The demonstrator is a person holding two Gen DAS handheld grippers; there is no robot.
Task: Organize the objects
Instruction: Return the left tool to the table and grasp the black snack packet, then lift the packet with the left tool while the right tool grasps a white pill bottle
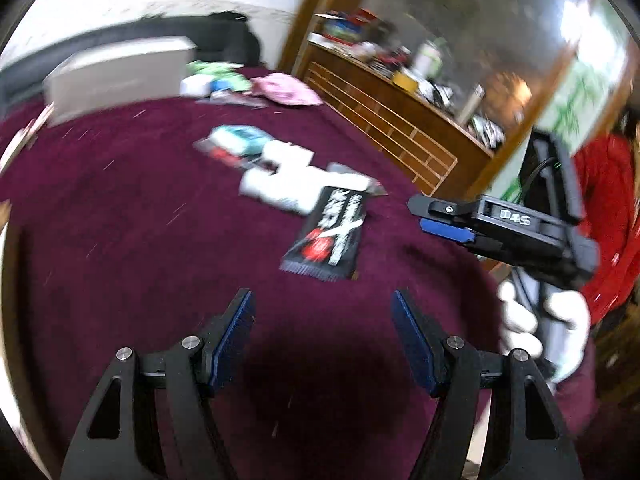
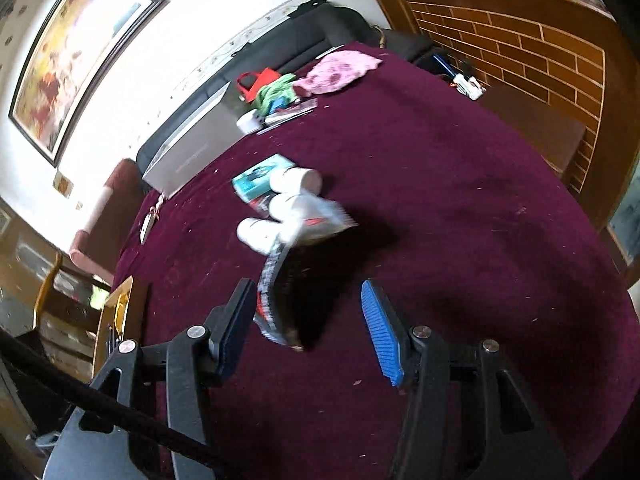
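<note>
Left hand-held gripper (image 1: 322, 316) released, right hand-held gripper (image 2: 308, 312) released (black sachet (image 2: 276, 300) between), bare maroon cloth (image 2: 480, 240) rightward

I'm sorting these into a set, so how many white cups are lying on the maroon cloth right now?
3. One white cup lies beside the teal packet, a second just below it, and a third nearest the black sachet. More could be hidden under the packets.
</note>
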